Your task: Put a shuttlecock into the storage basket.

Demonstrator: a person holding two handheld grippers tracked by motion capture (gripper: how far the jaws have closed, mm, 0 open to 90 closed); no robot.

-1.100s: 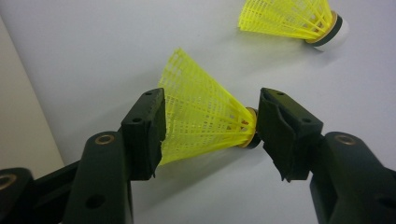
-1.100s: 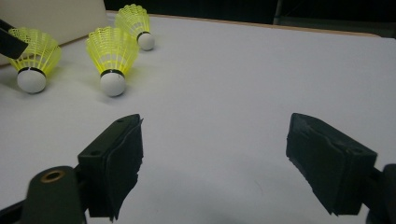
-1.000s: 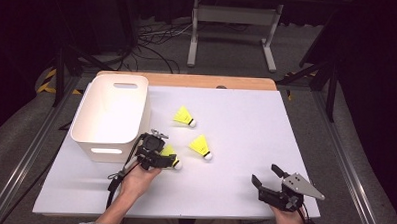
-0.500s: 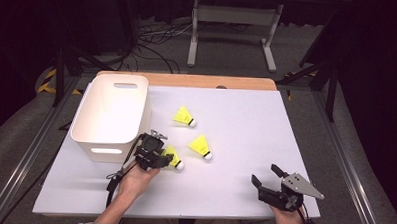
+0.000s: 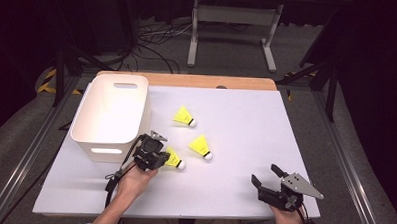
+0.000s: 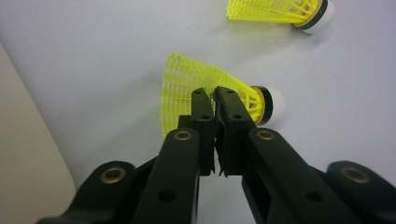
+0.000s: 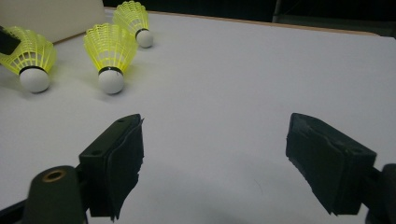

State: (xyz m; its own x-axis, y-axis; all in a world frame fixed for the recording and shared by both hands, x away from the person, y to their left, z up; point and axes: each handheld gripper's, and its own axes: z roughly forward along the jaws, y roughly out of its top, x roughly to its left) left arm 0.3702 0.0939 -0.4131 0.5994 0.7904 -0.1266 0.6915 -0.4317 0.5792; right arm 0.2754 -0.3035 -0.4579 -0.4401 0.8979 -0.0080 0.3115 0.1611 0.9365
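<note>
my left gripper [image 6: 215, 100] has just been closing, and its black jaws now pinch the netted skirt of the nearest yellow plastic shuttlecock with a white cork tip [image 6: 219, 95], which lies on its side on the white counter [image 5: 246, 118] a little left of centre in the high view, just beside the lower right corner of the white plastic bin with cut-out handles [image 5: 111, 114]. i took it by the skirt rather than the cork because the mesh gives and offers a thin edge to pinch, while the round tip would likely slip. the bin sits close at hand, so i judge a short lift would carry the shuttlecock over its rim. two more yellow shuttlecocks lie apart from it, one [image 5: 201, 146] toward the centre of the frame and one [image 5: 184, 116] above it. my right gripper [image 5: 276, 187] rests at the lower right with its jaws spread wide and nothing between them, kept well clear of the left hand's work.
</note>
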